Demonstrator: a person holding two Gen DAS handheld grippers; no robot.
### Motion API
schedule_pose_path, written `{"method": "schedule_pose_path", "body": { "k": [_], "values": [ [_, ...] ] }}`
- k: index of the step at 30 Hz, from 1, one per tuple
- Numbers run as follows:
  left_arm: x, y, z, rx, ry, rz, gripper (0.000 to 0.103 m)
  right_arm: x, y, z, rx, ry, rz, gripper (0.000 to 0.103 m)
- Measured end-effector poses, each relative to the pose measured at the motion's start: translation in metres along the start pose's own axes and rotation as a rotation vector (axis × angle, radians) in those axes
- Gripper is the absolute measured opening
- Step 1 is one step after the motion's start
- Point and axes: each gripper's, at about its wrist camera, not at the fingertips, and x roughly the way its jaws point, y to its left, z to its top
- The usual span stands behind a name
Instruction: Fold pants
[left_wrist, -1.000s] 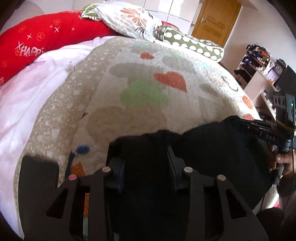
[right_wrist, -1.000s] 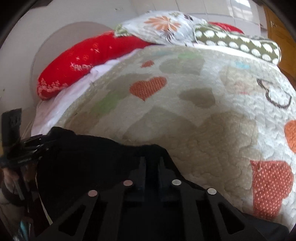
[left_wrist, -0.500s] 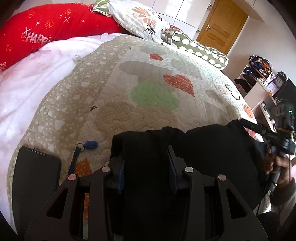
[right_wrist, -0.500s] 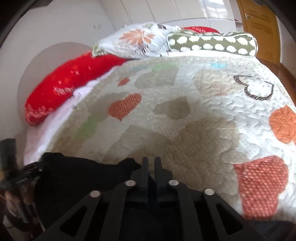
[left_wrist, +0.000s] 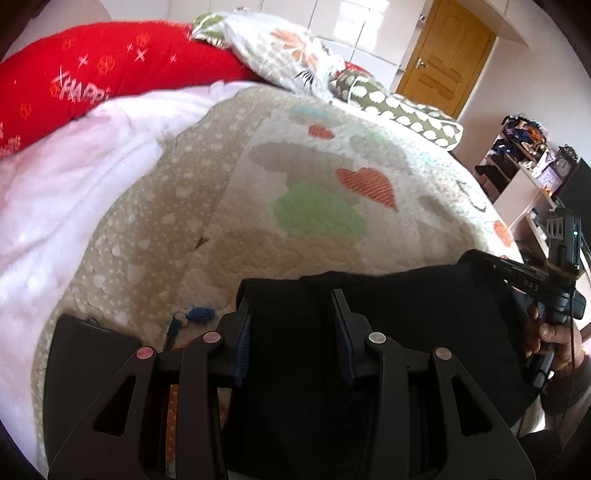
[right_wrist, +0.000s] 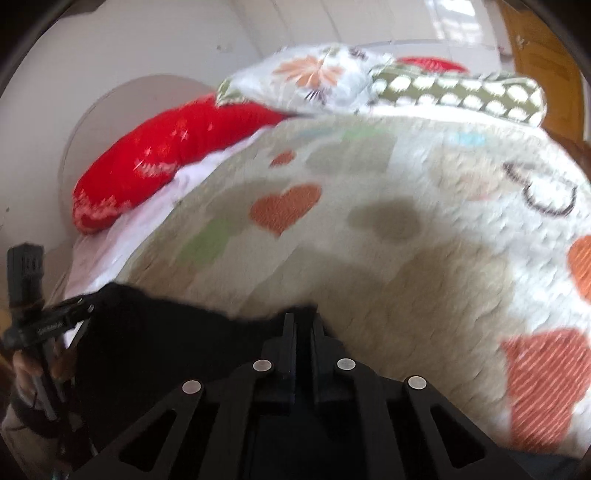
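Note:
The black pants (left_wrist: 406, 317) hang stretched between my two grippers over the near edge of the quilted bed (left_wrist: 317, 192). In the left wrist view my left gripper (left_wrist: 291, 299) has its fingers apart with black cloth filling the gap between them. My right gripper (left_wrist: 491, 266) shows at the right edge there, pinching the far corner of the pants. In the right wrist view my right gripper (right_wrist: 301, 321) is shut on the top edge of the pants (right_wrist: 166, 347), and the left gripper (right_wrist: 79, 304) holds the other corner at the far left.
A black phone (left_wrist: 88, 354) and a blue key fob (left_wrist: 201, 314) lie on the quilt at the near left. A red pillow (left_wrist: 92, 77), a floral pillow (left_wrist: 288, 48) and a green spotted pillow (left_wrist: 399, 110) line the headboard. A shelf (left_wrist: 524, 173) and a wooden door (left_wrist: 447, 62) stand at right.
Both grippers have lowered and tilted with the pants still stretched between them; the views swung back toward the headboard. The grips have not changed.

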Motion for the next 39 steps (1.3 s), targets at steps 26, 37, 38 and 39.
{"method": "schedule_pose_path", "body": {
  "k": [26, 37, 38, 39],
  "values": [
    [-0.038, -0.061, -0.072, 0.077, 0.002, 0.104, 0.042, -0.062, 0.005, -0.086, 0.091, 0.076, 0.097, 0.028],
    [-0.05, -0.138, -0.055, 0.176, -0.043, -0.075, 0.055, -0.232, -0.067, -0.162, 0.236, -0.133, -0.142, 0.036],
    [-0.042, -0.145, -0.054, 0.185, -0.031, -0.083, 0.055, -0.243, -0.074, -0.175, 0.273, -0.138, -0.122, 0.037],
    [-0.036, -0.15, -0.054, 0.192, -0.02, -0.09, 0.055, -0.25, -0.079, -0.186, 0.306, -0.139, -0.091, 0.037]
  ]
}}
